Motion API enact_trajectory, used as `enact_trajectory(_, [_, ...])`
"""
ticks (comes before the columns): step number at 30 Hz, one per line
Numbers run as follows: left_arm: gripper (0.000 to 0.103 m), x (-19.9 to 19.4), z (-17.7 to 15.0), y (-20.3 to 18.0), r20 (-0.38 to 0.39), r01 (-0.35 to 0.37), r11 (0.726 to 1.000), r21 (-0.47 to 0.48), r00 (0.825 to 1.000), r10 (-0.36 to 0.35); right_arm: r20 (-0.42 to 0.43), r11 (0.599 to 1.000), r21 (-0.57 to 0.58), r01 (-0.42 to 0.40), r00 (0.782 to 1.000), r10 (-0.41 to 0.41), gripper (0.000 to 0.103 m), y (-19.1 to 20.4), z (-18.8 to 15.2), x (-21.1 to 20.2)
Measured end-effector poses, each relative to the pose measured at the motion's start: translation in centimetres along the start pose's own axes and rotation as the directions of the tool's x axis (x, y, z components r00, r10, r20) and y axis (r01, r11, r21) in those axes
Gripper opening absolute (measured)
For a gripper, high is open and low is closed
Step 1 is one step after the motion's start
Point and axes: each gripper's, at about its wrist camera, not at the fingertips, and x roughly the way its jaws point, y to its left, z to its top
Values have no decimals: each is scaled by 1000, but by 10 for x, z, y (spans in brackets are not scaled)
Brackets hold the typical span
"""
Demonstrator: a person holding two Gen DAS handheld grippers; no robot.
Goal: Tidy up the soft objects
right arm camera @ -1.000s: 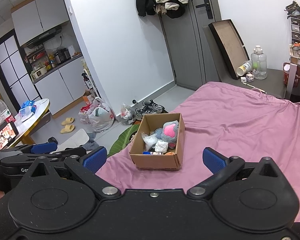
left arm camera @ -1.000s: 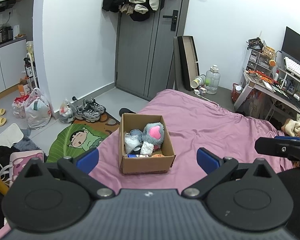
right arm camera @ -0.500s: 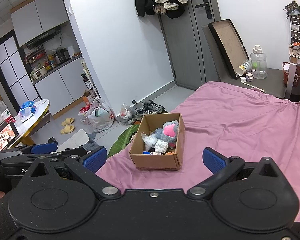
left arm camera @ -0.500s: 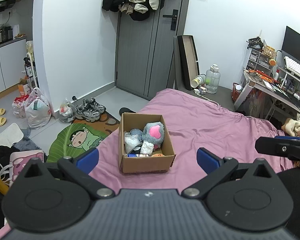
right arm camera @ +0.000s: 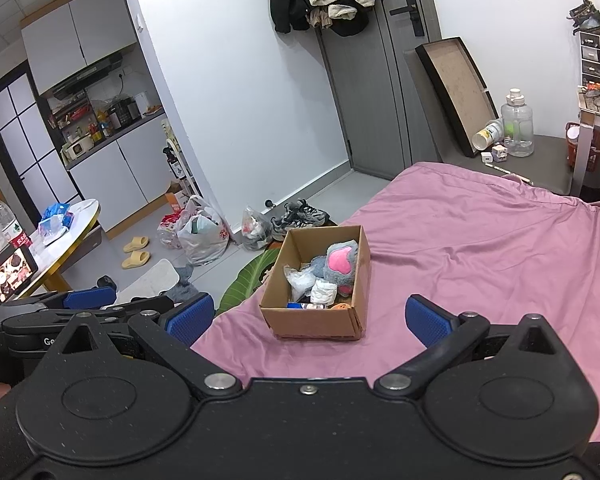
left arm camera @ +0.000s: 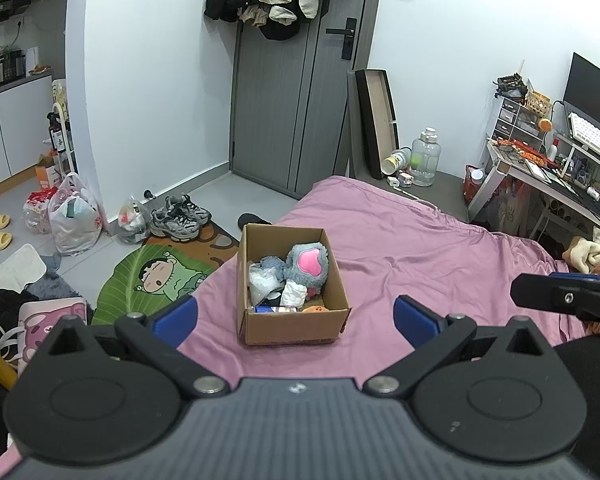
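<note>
A brown cardboard box (left arm camera: 292,326) (right arm camera: 314,322) stands on the pink bed sheet (left arm camera: 420,256) (right arm camera: 480,240) near its left edge. Inside lie a grey plush paw with a pink pad (left arm camera: 308,266) (right arm camera: 340,264), white soft pieces (left arm camera: 262,282) (right arm camera: 302,278) and other small items. My left gripper (left arm camera: 294,316) is open and empty, held back from the box. My right gripper (right arm camera: 308,316) is open and empty, also short of the box. The right gripper's side shows at the far right of the left wrist view (left arm camera: 564,300).
Shoes (left arm camera: 180,220), plastic bags (left arm camera: 74,220) and a green cartoon mat (left arm camera: 160,276) lie on the floor left of the bed. A desk (left arm camera: 540,176) stands at the right. A round table (right arm camera: 60,236) is at the left. A grey door (left arm camera: 292,100) is behind.
</note>
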Motion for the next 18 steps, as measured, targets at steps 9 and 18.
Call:
enact_trajectory(9, [103,0,0,1,0,-1,1000,-1,1000,1,0,1000,1,-2,1000,2,103,0,0,0])
enact_trajectory(18, [103,1,1,1,-1,3,1000,-4,1000,-3,-1,1000,1,-2,1000,2,103,1,0,0])
